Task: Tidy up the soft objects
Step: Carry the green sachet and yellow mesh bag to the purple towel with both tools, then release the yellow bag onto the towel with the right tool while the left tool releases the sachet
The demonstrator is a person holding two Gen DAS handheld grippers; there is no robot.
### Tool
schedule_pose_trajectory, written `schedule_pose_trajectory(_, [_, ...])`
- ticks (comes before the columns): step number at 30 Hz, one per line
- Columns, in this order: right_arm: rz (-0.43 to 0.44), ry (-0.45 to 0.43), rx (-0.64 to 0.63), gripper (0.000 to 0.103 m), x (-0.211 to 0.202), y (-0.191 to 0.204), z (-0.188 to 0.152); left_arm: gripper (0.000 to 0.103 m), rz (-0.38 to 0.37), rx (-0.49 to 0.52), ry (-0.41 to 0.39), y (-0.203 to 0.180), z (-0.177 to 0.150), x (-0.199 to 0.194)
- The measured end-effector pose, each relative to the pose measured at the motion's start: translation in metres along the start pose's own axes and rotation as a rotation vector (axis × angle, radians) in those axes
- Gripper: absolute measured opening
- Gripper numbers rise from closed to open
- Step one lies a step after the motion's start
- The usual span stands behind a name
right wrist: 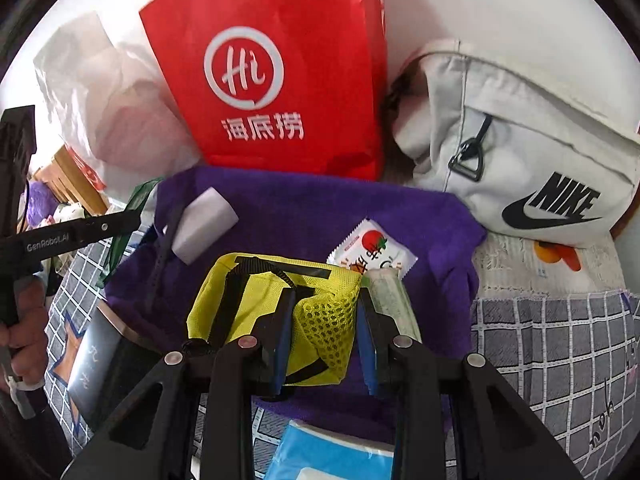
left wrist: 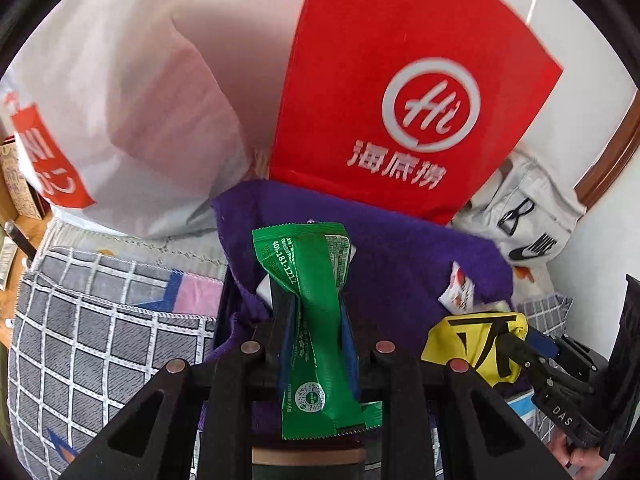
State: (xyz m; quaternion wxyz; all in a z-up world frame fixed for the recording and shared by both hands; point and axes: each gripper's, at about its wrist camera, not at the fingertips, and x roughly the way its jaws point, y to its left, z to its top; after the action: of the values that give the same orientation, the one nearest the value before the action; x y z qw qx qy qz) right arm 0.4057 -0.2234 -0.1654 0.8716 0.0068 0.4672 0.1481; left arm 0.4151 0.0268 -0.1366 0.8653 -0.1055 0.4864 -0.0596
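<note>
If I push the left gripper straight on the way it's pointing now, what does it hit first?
Most likely the purple towel just beyond the tips of the left gripper, which is shut on the green snack packet. The packet's top end would touch first. The red Haidilao bag stands behind; depth is uncertain.

Red paper bag: white ring logo reading "Hi", with "海底捞" in white beneath; same print visible in the left wrist view.

White sling bag: black "NIKE" with swoosh.

Green snack wrapper: digits "40-181-1212" along its edge; smaller print too fine to read.

Black arm of the left tongs: "GenRobot.AI".

Right tongs' body: "DAS".

Yellow mesh pouch: large black character, only partly visible.
</note>
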Motion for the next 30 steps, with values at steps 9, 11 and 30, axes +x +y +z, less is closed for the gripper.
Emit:
schedule_pose_trajectory(9, [-0.012,0.063,-0.037,0.03,0.023,0.004,-0.005,0.021,-0.006,0.011,0.044,0.0,-0.003,0.02])
schedule_pose_trajectory(11, [-0.008,0.074,-0.028,0.031,0.027,0.002,-0.006,0.021,-0.011,0.008,0.052,0.0,-0.004,0.023])
schedule_pose_trajectory(30, [-0.02,-0.024,-0.025,0.056,-0.006,0.003,0.002,0.027,-0.009,0.013,0.1,-0.009,-0.012,0.04])
